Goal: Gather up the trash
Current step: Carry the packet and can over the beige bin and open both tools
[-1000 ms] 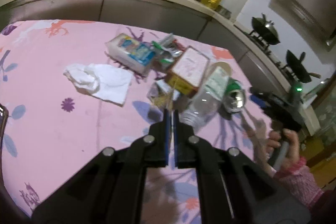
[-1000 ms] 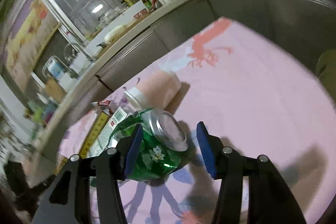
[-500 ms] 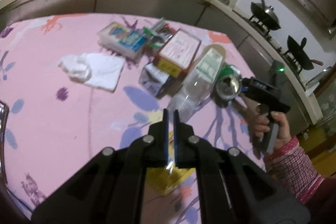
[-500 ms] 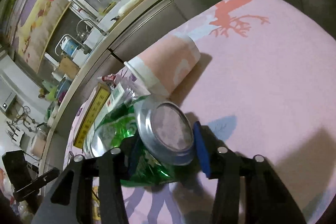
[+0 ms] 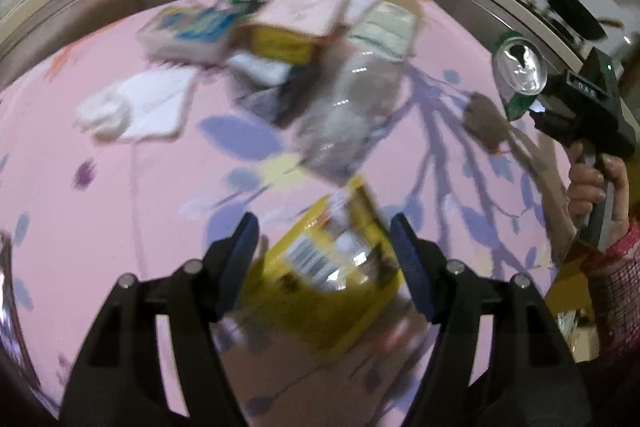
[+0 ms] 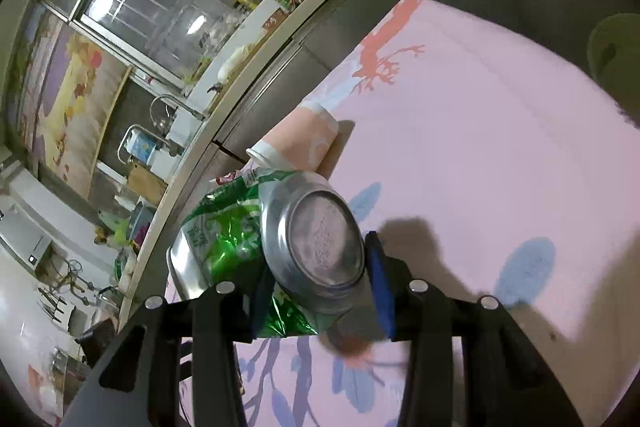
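- The desk (image 5: 120, 227) wears a pink cloth printed with blue and purple leaves, and the trash lies in a loose heap toward its far side.
- One clear plastic bottle (image 5: 352, 107) lies on its side in that heap, its long axis running from the near middle of the desk up toward the far right.
- Two flat boxes sit beside it: a pink-topped box with a yellow side (image 5: 296, 23) and a white and blue packet (image 5: 188, 35); motion blur hides their print.
- One white crumpled tissue (image 5: 136, 107) lies apart to the left.
- One yellow wrapper (image 5: 332, 275) with a barcode sits between the fingers of the left hand-held gripper (image 5: 324, 255), whose jaws have just been opening and stand apart, seemingly clear of it.
- One pink paper cup (image 6: 300, 143) lies on its side.
- One crushed green can (image 6: 276, 247) is clamped in the right hand-held gripper (image 6: 316, 291), lifted above the desk, its silver base facing the camera, its long axis running away to the left.
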The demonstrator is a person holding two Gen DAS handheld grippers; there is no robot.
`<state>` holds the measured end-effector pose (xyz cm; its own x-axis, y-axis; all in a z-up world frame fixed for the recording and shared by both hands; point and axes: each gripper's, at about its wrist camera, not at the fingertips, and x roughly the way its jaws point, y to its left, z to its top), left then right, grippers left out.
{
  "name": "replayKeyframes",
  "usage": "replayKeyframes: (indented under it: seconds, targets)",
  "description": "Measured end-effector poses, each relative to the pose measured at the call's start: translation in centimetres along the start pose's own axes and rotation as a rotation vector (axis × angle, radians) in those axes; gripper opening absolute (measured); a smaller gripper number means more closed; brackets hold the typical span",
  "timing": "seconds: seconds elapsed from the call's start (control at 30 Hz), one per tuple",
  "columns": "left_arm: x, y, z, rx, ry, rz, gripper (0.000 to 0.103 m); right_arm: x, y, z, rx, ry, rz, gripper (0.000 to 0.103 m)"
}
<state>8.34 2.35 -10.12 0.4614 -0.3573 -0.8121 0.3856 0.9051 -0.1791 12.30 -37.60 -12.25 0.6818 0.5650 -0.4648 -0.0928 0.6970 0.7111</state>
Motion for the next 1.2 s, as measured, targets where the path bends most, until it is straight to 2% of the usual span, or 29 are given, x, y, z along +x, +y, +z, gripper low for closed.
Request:
replayKeyframes:
  seconds: [0.03, 0.07, 0.1, 0.13, 0.17, 0.2, 0.3, 0.47, 0.6, 0.73, 0.9, 1.0, 1.1, 1.2]
  targets:
    - [0.4, -0.7, 0.3, 0.033, -0.002, -0.023, 0.065, -0.3, 0.1, -0.2, 0.001, -0.006, -0.001, 0.04]
    - [0.8, -1.3, 0.6, 0.056, -0.001, -0.027, 0.059, -0.6, 0.1, -0.3, 0.003, -0.01, -0.001, 0.04]
    - [1.3, -1.7, 0.8, 0.076, 0.006, -0.026, 0.042, -0.9, 0.1, -0.5, 0.005, -0.013, -0.001, 0.04]
    - [2.0, -2.0, 0.9, 0.09, 0.026, -0.028, 0.032, -1.0, 0.1, -0.6, 0.006, -0.016, -0.003, 0.04]
    - [2.9, -1.9, 1.0, 0.084, 0.063, -0.04, 0.01, -1.2, 0.2, -0.7, 0.007, -0.019, -0.005, 0.04]
    - [3.7, -1.5, 1.0, 0.062, 0.098, -0.057, 0.001, -1.3, 0.3, -0.8, 0.007, -0.022, -0.008, 0.04]
    - [3.3, -1.0, 0.8, 0.023, 0.091, -0.074, 0.0, -1.9, 0.4, -0.7, 0.005, -0.036, -0.004, 0.04]
    - [-1.1, -2.2, 1.6, 0.01, 0.001, -0.147, 0.0, -3.9, 0.2, 0.1, -0.01, -0.096, -0.004, 0.04]
    - [-3.2, -5.7, 4.8, 0.053, -0.062, -0.222, 0.0, -7.1, -1.5, 1.5, 0.003, -0.192, -0.037, 0.04]
    - [-2.9, -11.1, 9.2, 0.126, -0.096, -0.295, 0.0, -11.6, -4.6, 2.8, 0.024, -0.313, -0.14, 0.04]
    - [-0.3, -21.1, 15.7, 0.262, -0.126, -0.406, 0.0, -18.0, -9.4, 4.5, 0.046, -0.469, -0.373, 0.04]
    - [3.1, -27.4, 18.8, 0.313, -0.118, -0.459, 0.0, -19.8, -12.1, 5.5, 0.037, -0.509, -0.512, 0.04]
    - [7.7, -32.9, 21.4, 0.328, -0.079, -0.507, 0.0, -19.5, -14.3, 6.0, 0.03, -0.494, -0.579, 0.04]
    - [12.4, -36.9, 22.7, 0.323, -0.026, -0.515, 0.0, -17.8, -16.4, 6.4, 0.0, -0.431, -0.646, 0.041]
